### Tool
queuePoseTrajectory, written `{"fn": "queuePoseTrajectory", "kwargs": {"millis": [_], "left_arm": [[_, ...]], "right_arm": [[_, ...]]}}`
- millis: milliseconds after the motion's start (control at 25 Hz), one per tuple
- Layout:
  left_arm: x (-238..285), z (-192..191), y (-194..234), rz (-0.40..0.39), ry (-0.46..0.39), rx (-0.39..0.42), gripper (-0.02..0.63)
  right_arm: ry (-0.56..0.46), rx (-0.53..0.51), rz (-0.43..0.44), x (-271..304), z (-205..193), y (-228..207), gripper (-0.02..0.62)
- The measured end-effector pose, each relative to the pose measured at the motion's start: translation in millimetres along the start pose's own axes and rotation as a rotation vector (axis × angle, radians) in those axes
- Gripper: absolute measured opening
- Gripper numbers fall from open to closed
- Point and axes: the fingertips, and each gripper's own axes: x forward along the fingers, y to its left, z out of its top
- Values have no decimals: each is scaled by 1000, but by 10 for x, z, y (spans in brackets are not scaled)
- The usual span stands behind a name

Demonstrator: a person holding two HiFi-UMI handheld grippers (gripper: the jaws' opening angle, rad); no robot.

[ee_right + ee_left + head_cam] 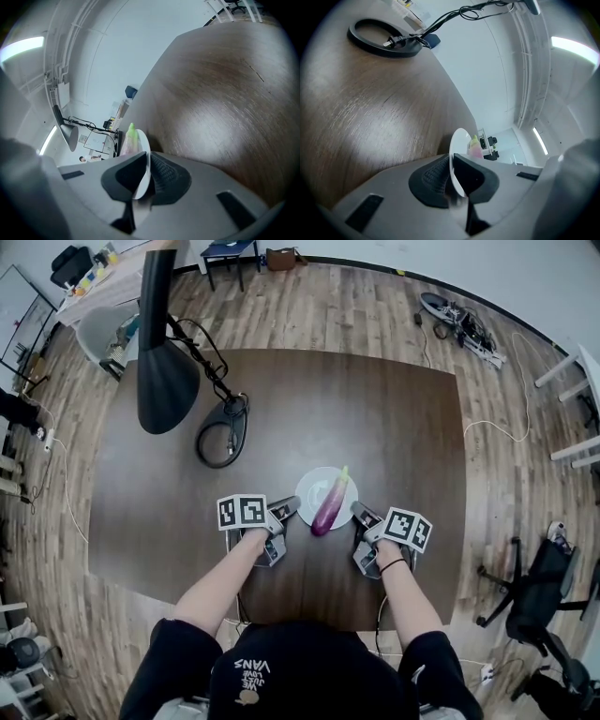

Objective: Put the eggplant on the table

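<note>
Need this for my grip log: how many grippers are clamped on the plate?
2. The left gripper pinches the plate at its left rim, the right gripper at its right rim; none seem hidden.

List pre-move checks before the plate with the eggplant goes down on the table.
1. Left gripper shut on the plate rim: ok.
2. Right gripper shut on the opposite rim: ok.
3. Eggplant lying on the plate between the grippers: ok.
4. Eggplant secure: cannot tell; its purple end reaches the near rim.
5. Table around the plate: ok, only bare wood shows there.
6. Lamp base and its cable out of the way: ok, farther back on the left.
</note>
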Motion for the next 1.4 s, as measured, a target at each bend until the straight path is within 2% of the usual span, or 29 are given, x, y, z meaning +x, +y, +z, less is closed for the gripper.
{"fn": "queuePoseTrajectory", "kwargs": {"millis": [480, 760, 960, 1040, 1200, 1400], "left_arm": [[113, -48, 108, 104, 99, -18, 25], [124, -40, 93, 134, 109, -13, 25], [135, -39, 91, 136, 95, -21, 33], [139, -26, 68, 130, 78, -22, 65], [104, -4, 24, 118, 58, -8, 130], [-30, 65, -55, 102, -1, 41, 130]], "right_arm": [[56, -36, -86, 88, 14, -152, 31], [56, -55, -108, 91, 34, -130, 31], [46, -119, -154, 80, 73, -154, 33], [48, -161, -167, 54, 95, -152, 40], [33, -207, -164, -7, 114, -111, 89], [16, -259, -141, -85, 113, 0, 97]]}}
